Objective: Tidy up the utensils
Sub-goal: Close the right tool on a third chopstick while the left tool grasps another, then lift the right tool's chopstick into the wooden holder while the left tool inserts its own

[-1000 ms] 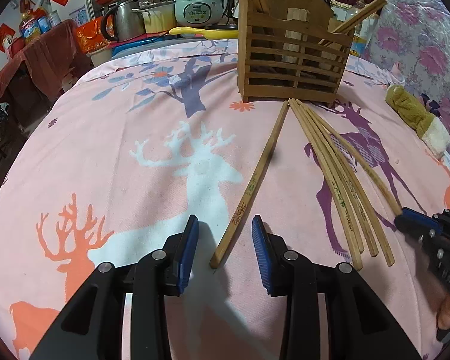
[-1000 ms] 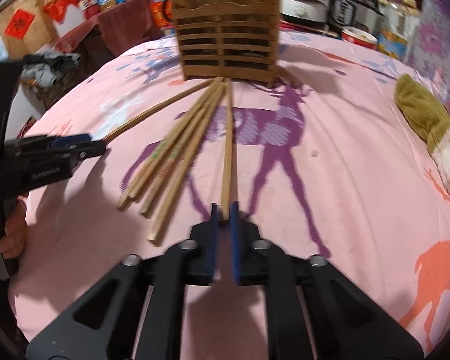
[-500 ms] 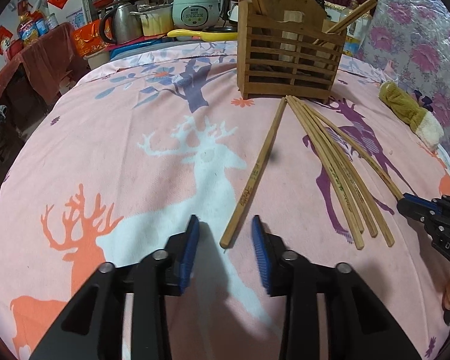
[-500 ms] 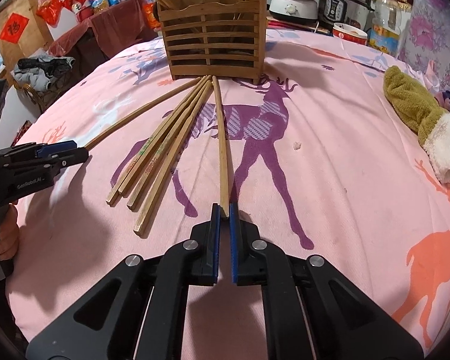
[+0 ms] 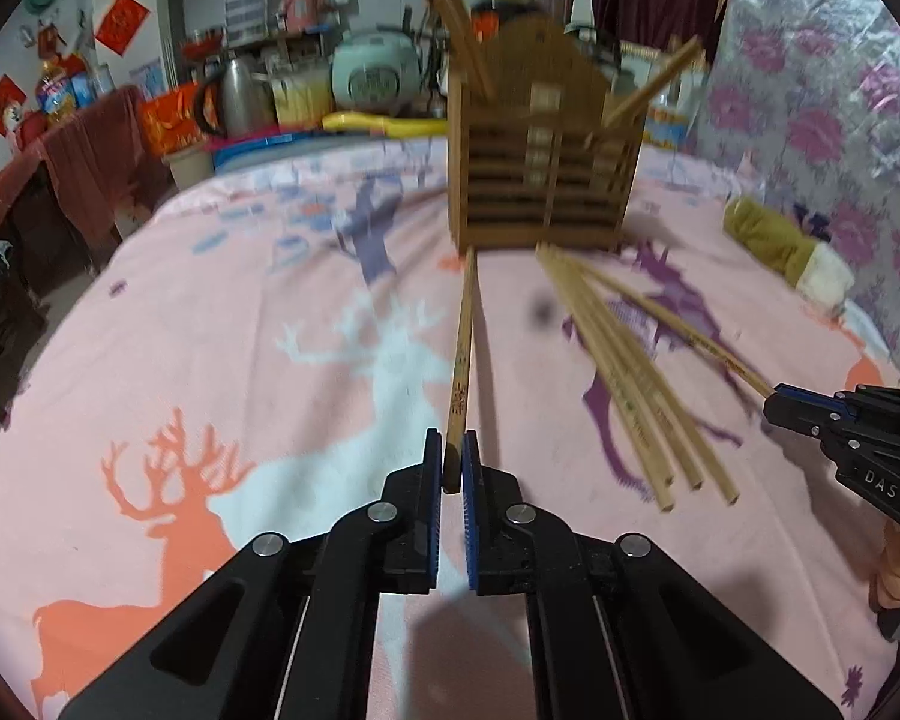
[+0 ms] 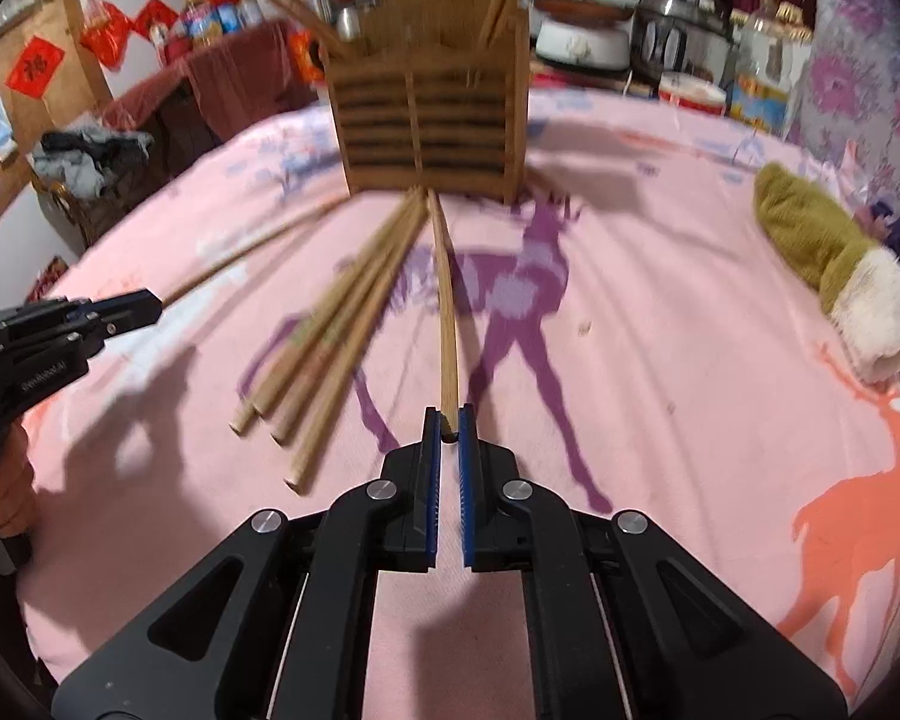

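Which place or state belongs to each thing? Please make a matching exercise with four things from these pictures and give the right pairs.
Things:
1. slatted wooden utensil holder
2. single wooden chopstick on the left
3. loose bundle of wooden chopsticks
4. olive-green and white plush mitten

Places or states:
A. lying free on the pink deer-print cloth, between the two grippers
B. near end between the jaws of the left gripper
C. standing upright at the far end, with chopsticks inside
D. lying at the right edge of the cloth

Pairs: 1-C, 2-B, 3-A, 4-D
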